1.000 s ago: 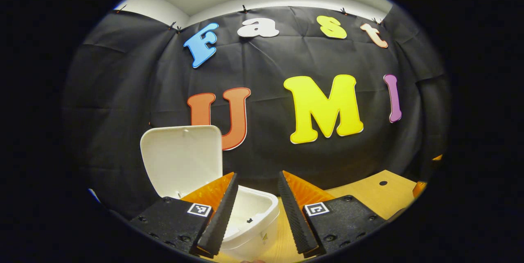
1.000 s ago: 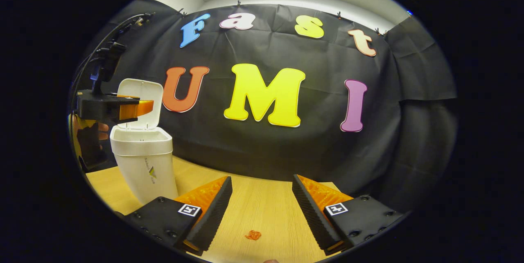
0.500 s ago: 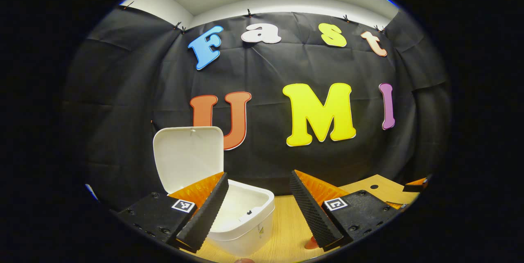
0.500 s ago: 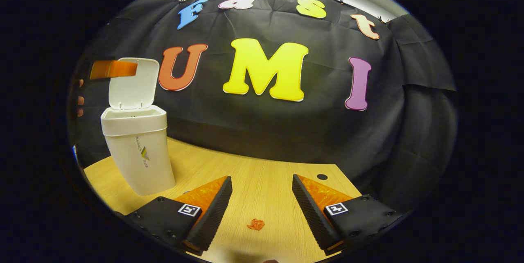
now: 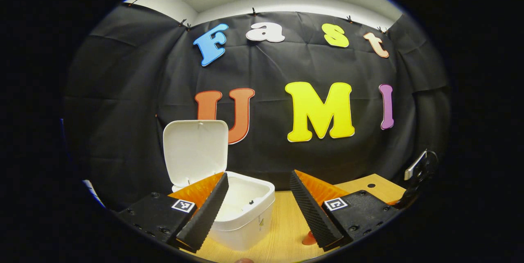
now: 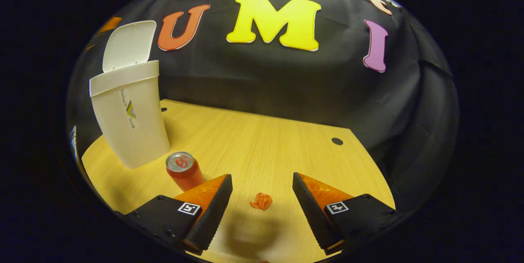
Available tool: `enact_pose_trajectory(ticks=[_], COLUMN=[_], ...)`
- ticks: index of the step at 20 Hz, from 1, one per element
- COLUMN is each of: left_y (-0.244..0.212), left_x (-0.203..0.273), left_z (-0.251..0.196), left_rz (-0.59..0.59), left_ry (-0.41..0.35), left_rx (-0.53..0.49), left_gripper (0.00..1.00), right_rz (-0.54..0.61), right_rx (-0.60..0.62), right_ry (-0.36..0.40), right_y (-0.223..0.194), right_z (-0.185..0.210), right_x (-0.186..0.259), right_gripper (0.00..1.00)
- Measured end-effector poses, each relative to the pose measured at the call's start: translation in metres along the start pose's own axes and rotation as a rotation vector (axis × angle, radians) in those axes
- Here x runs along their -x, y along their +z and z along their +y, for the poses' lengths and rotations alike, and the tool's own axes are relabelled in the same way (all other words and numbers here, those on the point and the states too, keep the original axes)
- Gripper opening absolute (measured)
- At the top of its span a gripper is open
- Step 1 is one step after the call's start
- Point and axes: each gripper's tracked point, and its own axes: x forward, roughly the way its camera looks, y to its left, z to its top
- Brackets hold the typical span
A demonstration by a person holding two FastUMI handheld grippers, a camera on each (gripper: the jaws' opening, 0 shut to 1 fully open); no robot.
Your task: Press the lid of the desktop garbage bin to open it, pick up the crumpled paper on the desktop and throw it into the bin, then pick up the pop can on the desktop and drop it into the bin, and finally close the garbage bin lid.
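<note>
Sharp, evenly lit — fisheye-bent edges

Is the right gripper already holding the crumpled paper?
No. In the right gripper view the right gripper is open, and the crumpled paper lies on the desktop between its fingers, untouched.

The white garbage bin [image 6: 127,119] carries a small logo mark with a line of print beside it on its front wall, running sideways in the right gripper view; the letters are too small to make out. In the left gripper view a tiny mark sits on the bin's [image 5: 245,224] front wall, also unreadable. The red pop can [image 6: 184,171] shows a red mark on its silver top, not legible. Each finger of the left hand-held gripper [image 5: 258,209] and the right hand-held gripper [image 6: 262,209] bears a square black-and-white coded marker, not text.
</note>
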Motion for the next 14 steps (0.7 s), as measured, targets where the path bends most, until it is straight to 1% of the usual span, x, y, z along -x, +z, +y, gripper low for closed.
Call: enact_pose_trajectory(ticks=[2, 3, 4, 9, 10, 14], left_y=[0.0, 0.0, 0.0, -0.001, -0.002, -0.003], left_x=[-0.001, -0.001, -0.001, 0.0, 0.0, -0.001], left_z=[0.001, 0.0, 0.001, 0.002, 0.002, 0.001], left_rz=[0.0, 0.004, 0.005, 0.015, 0.018, 0.033], left_ry=[0.007, 0.007, 0.012, 0.019, 0.022, 0.023], left_rx=[-0.008, -0.008, -0.006, -0.001, -0.003, 0.004], left_gripper=[0.98, 0.98, 0.98, 0.99, 0.99, 0.99], right_rz=[0.062, 0.079, 0.098, 0.195, 0.218, 0.321], right_rx=[0.005, 0.007, 0.009, -0.008, -0.006, -0.029], right_ry=[0.002, 0.007, 0.009, 0.025, 0.019, 0.04], right_y=[-0.017, -0.022, -0.028, -0.051, -0.055, -0.078], right_z=[-0.002, -0.003, -0.003, 0.001, -0.001, 0.002], right_x=[-0.013, -0.019, -0.025, -0.051, -0.054, -0.065], right_gripper=[0.96, 0.94, 0.96, 0.96, 0.96, 0.95])
